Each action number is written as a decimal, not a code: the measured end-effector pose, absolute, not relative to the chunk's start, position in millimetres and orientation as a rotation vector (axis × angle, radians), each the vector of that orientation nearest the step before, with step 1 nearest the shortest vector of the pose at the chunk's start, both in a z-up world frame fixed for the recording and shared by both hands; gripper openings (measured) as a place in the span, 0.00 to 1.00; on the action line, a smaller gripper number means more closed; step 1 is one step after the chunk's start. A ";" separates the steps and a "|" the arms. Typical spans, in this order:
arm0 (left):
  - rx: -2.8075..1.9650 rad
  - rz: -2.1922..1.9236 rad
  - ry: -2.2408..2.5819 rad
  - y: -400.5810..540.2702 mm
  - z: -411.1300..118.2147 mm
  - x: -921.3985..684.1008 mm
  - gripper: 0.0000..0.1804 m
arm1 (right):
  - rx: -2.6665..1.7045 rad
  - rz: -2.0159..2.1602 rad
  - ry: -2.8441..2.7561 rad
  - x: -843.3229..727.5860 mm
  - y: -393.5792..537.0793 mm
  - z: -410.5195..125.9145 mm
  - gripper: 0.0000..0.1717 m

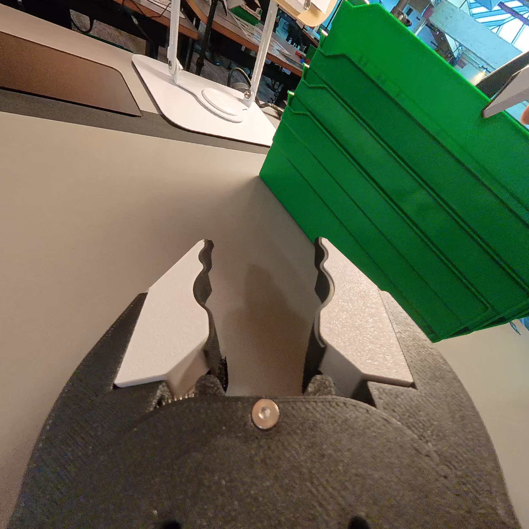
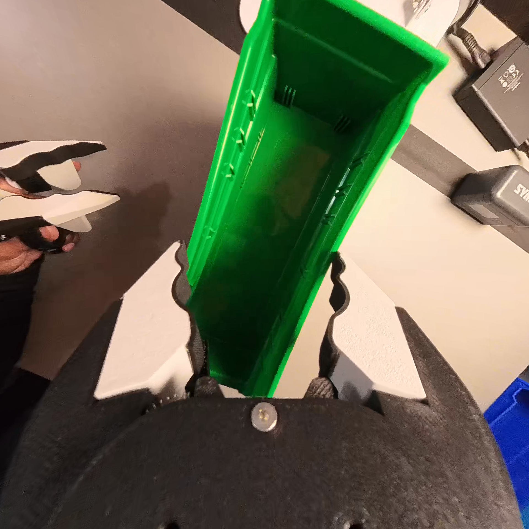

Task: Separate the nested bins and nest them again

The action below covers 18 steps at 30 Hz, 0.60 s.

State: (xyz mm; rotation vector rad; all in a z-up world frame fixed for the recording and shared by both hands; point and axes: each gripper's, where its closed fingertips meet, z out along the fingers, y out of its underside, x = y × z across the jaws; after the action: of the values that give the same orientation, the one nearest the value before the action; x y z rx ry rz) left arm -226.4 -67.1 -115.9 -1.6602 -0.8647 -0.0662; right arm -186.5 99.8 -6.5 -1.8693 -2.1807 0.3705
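Observation:
A stack of nested green bins (image 1: 400, 177) stands tilted on the grey table (image 1: 114, 200), to the right in the left wrist view. My left gripper (image 1: 264, 243) is open and empty over bare table beside the stack; it also shows in the right wrist view (image 2: 57, 177), held by a hand. My right gripper (image 2: 259, 249) straddles the top green bin (image 2: 300, 186) from above. Its left pad lies against the bin's left wall and its right fingertip (image 2: 339, 266) touches the right rim. One right finger (image 1: 503, 94) shows at the top bin's edge.
A white lamp base (image 1: 200, 97) and a dark mat (image 1: 57, 80) lie at the back of the table. Two black power bricks (image 2: 498, 94) (image 2: 495, 197) lie to the right of the bin. A blue bin (image 2: 512, 429) is at the lower right.

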 end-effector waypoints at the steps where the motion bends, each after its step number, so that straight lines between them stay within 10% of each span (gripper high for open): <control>1: -1.659 -0.068 -0.865 -67.1 -116.0 -226.5 0.40 | -1.869 0.381 -2.180 -186.0 100.7 -5.1 0.59; 18: -1.668 -0.067 -0.856 -65.9 -116.2 -224.3 0.39 | -1.780 0.247 -2.239 -168.6 104.3 -13.2 0.76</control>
State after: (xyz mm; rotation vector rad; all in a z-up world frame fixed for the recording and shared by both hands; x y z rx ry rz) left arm -224.3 -65.9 -116.2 -1.6679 -0.8557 -0.0665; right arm -168.6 104.3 -13.2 -1.7800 -2.2391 0.2466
